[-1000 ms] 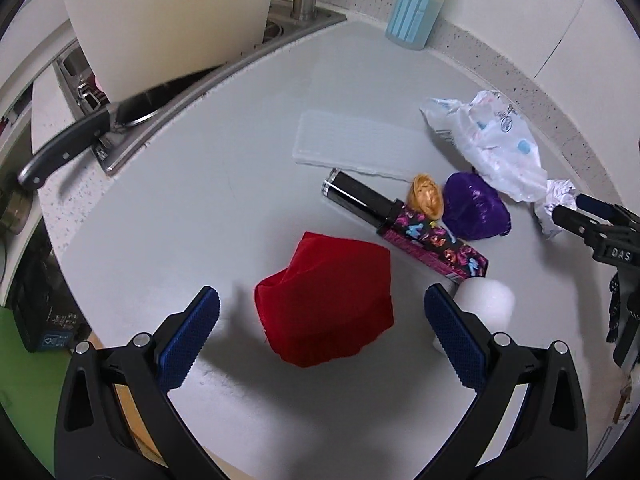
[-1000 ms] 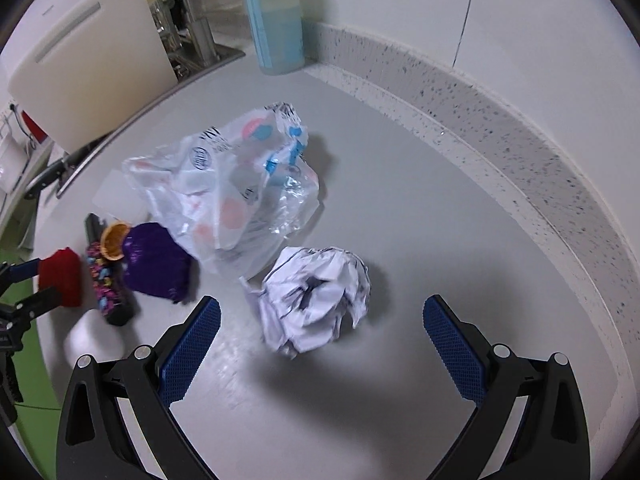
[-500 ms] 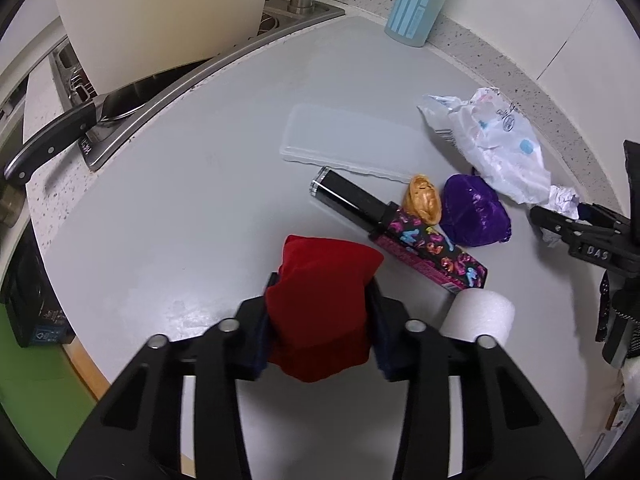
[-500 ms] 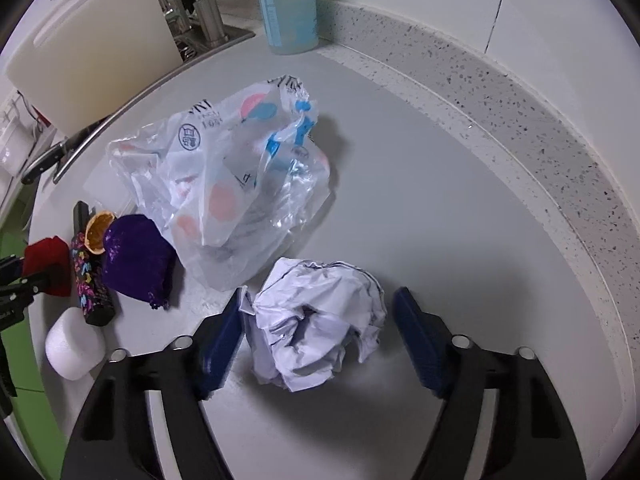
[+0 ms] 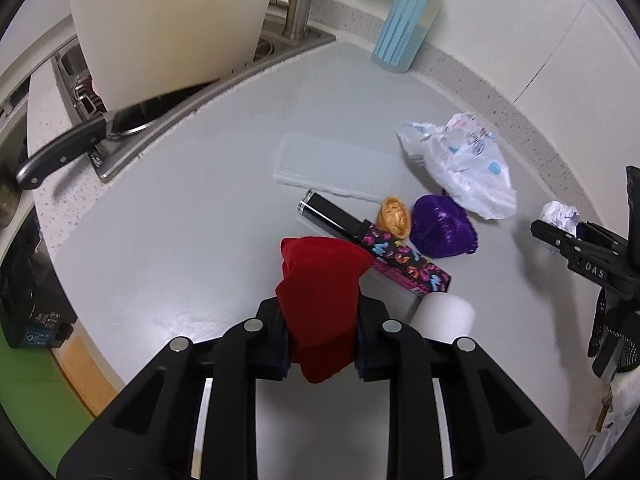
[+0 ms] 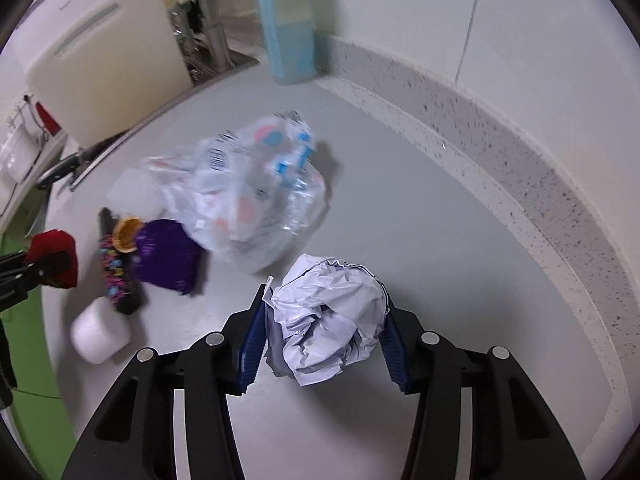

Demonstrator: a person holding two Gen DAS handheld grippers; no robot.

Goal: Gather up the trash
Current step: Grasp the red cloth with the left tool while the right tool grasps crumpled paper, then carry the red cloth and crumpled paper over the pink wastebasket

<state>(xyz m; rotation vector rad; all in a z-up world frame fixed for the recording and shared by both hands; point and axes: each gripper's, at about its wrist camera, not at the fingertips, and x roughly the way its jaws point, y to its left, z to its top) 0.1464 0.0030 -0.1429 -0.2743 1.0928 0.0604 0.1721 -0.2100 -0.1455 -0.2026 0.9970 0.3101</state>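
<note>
Now both tongs have just been closing: my left tongs [image 5: 320, 340] clamp the red wad [image 5: 320, 296] near the bench's front edge, my right tongs [image 6: 324, 340] squeeze the crumpled paper [image 6: 328, 320] toward the back wall. I'd lift straight up, clear of the plastic bag [image 6: 248, 196], keeping pressure steady.

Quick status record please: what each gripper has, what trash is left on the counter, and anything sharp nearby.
left gripper: jaws just closed, shut on red wad
right gripper: jaws just closed, shut on crumpled paper ball
left on counter: plastic bag, purple wad, orange wrapper, patterned box, white roll, clear lid
sharp: knife at sink edge
</note>
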